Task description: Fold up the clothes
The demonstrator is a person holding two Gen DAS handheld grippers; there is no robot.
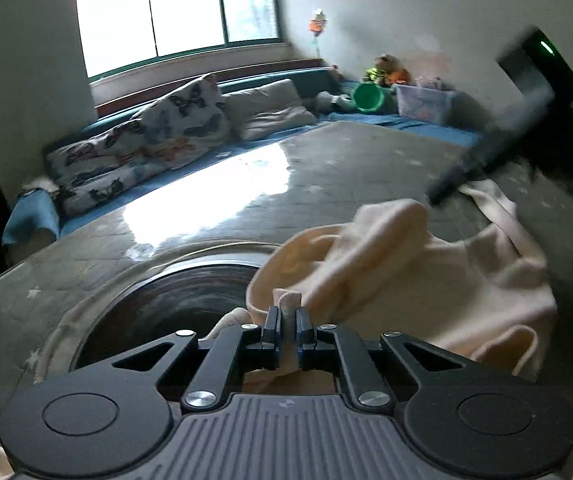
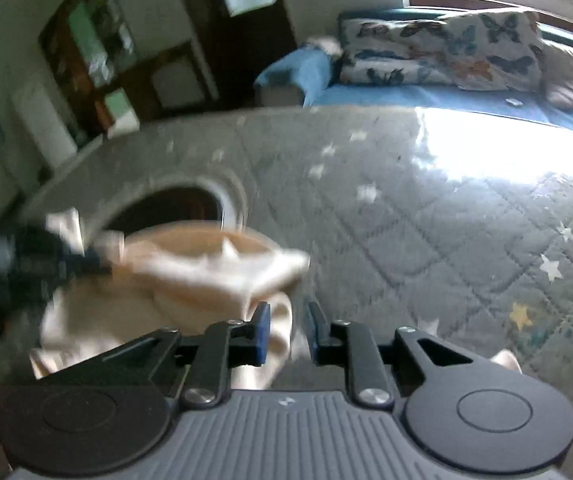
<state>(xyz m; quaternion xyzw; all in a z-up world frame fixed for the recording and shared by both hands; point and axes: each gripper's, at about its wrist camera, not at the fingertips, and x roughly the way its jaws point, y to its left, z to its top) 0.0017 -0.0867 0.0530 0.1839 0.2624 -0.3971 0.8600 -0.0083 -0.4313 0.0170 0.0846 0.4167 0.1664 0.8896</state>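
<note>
Quilted mat (image 2: 426,216) lies open beyond cream garment (image 1: 426,280).

Garment (image 1: 426,276) on quilt (image 1: 326,168) (pillows (image 1: 158,136) behind).

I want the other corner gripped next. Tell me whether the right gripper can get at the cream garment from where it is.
Probably yes. The right gripper stands open right at the cream garment, with a fold showing between its fingers and nothing in the way. The left gripper already pinches another part.
</note>
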